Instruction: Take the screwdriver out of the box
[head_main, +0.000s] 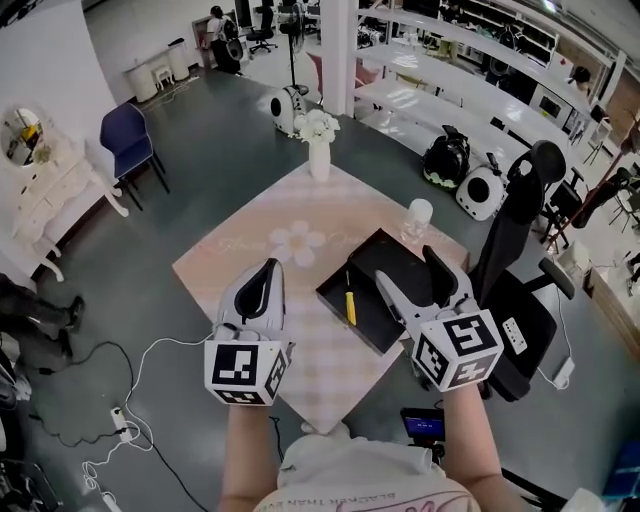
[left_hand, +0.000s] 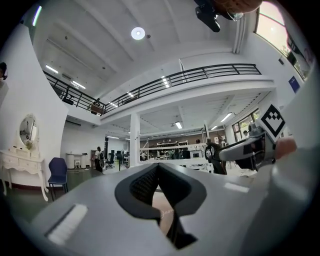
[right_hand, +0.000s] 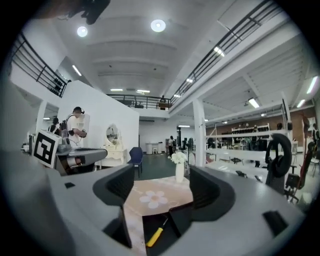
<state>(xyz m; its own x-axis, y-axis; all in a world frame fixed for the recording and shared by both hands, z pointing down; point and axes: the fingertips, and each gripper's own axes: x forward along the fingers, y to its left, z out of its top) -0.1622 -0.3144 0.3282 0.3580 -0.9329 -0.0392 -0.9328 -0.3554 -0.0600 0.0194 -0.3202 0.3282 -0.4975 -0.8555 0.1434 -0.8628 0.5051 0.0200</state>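
Over the table (head_main: 250, 262), the right gripper (head_main: 405, 268) hangs with jaws spread wide, apparently lined up to take the screwdriver (head_main: 350, 305) lying in the open box (head_main: 388, 262); the left gripper (head_main: 268, 272), jaws pressed together, idles alongside.

Bright overhead lt, fisheye-warped edges
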